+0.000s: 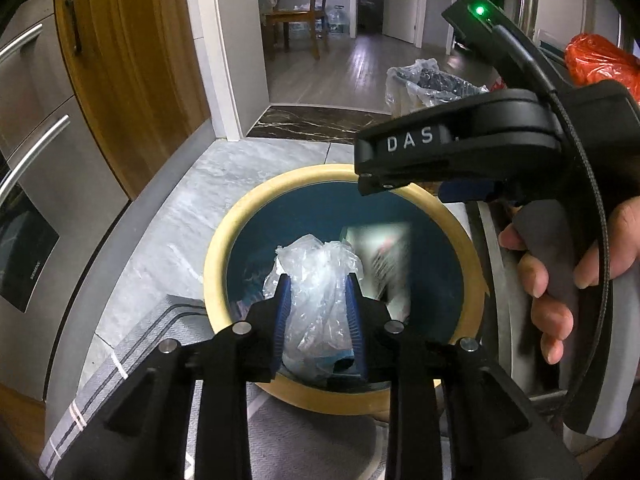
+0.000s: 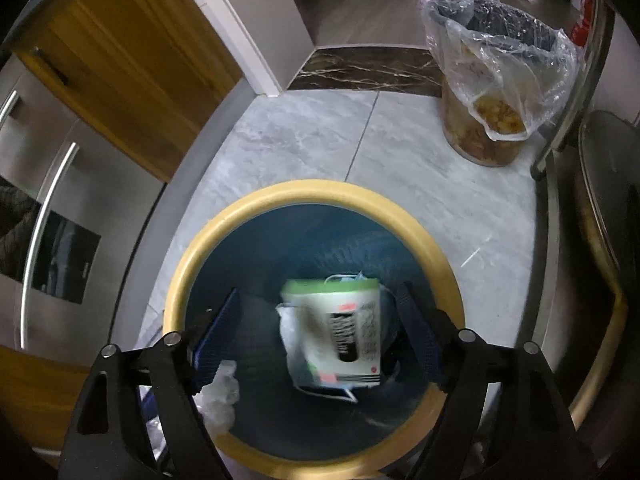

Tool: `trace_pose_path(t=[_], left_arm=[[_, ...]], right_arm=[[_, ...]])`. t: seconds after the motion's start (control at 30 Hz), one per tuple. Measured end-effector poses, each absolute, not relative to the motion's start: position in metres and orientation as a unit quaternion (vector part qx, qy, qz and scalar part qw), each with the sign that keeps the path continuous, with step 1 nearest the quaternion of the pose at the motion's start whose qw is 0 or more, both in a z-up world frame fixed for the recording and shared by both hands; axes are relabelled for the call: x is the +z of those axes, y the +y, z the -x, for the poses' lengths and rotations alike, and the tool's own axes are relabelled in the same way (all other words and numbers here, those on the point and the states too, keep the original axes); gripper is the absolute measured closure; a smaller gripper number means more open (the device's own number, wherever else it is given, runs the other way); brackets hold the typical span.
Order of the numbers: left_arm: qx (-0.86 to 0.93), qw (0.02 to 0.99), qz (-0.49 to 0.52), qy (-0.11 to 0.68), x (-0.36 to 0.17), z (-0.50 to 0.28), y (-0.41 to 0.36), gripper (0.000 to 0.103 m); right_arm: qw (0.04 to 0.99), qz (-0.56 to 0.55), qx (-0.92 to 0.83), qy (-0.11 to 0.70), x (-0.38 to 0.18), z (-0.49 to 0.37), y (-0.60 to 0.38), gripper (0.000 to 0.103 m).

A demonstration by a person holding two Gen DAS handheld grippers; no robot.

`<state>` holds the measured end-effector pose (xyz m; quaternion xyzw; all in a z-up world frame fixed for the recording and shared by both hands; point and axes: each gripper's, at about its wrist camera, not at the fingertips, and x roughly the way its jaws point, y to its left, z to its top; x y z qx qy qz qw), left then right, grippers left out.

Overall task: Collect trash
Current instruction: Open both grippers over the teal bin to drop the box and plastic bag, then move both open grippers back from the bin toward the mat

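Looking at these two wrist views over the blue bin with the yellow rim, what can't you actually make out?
- Carton: right wrist view, motion blur makes its print unreadable.
- Bin bottom: both views, hidden under carton and clear plastic wrap.
- Left hand-held gripper: left wrist view, whether its pads press on the wrap is unclear.
- Second bin: right wrist view, contents veiled by its crumpled liner.

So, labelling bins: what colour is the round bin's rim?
Yellowish tan rim, dark blue inside; clearest in the right wrist view.
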<state>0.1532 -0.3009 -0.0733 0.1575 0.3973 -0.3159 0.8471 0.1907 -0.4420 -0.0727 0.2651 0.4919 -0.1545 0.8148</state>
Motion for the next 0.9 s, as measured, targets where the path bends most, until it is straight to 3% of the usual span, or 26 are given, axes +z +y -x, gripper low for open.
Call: trace_pose_path(t=[0.17, 0.33, 0.4, 0.63, 0.9], left_arm=[[-0.302, 0.852, -0.154, 0.399, -0.070, -0.153, -0.296, 0.063], [-0.273, 0.868, -0.146, 0.388, -0.059, -0.146, -0.281, 0.027], [-0.258, 0.876, -0.142, 0.381, -0.053, -0.142, -0.271, 0.020], [-0.227, 0.892, -0.135, 0.368, -0.031, -0.128, -0.234, 0.012], [-0.182, 0.909, -0.107, 0.359, 0.002, -0.108, -0.177, 0.010]], right_arm=[[0.811, -0.266, -0.159, 0.497, -0.073, -0.191, -0.442, 0.019], [0.814, -0.261, -0.153, 0.496, -0.066, -0.189, -0.437, 0.015], [0.819, -0.257, -0.152, 0.491, -0.060, -0.187, -0.436, 0.013], [0.832, -0.243, -0.119, 0.485, -0.038, -0.183, -0.413, 0.012], [0.856, -0.163, -0.074, 0.484, -0.009, -0.170, -0.351, 0.012]])
